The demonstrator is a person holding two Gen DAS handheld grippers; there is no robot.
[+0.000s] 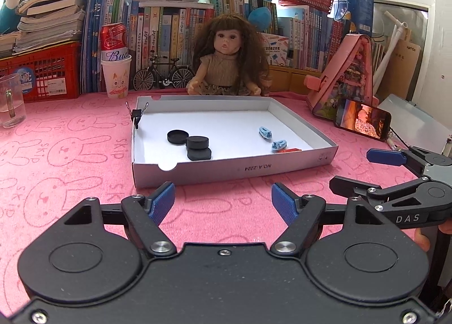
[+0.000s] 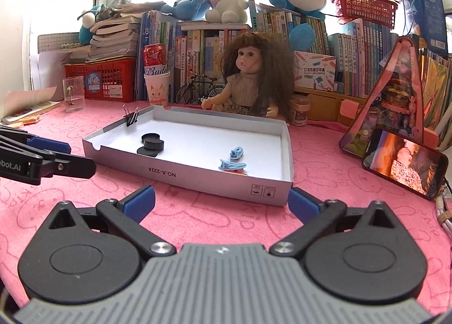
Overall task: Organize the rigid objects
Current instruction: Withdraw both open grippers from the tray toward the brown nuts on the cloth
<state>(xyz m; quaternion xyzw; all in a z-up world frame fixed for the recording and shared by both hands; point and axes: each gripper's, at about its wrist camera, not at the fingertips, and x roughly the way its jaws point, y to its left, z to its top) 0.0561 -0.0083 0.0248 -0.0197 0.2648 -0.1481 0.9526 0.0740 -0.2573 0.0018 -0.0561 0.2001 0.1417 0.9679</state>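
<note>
A shallow white cardboard box lid (image 1: 234,167) (image 2: 197,179) lies on the pink cloth. Inside it are three black discs (image 1: 195,143) (image 2: 151,143), two blue clips (image 1: 265,132) (image 2: 232,165) and a small red-orange piece (image 1: 289,150). A black binder clip (image 1: 136,114) (image 2: 131,119) grips the lid's far-left wall. My left gripper (image 1: 223,203) is open and empty, in front of the lid's near wall. My right gripper (image 2: 221,202) is open and empty, near the lid's near-right corner. Each gripper shows at the edge of the other's view.
A doll (image 1: 228,61) sits behind the lid, before rows of books and plush toys. A can in a paper cup (image 1: 115,69), a toy bicycle (image 1: 162,75), a glass mug (image 1: 10,103), a pink toy house (image 1: 347,78) and a phone (image 1: 363,121) ring the lid.
</note>
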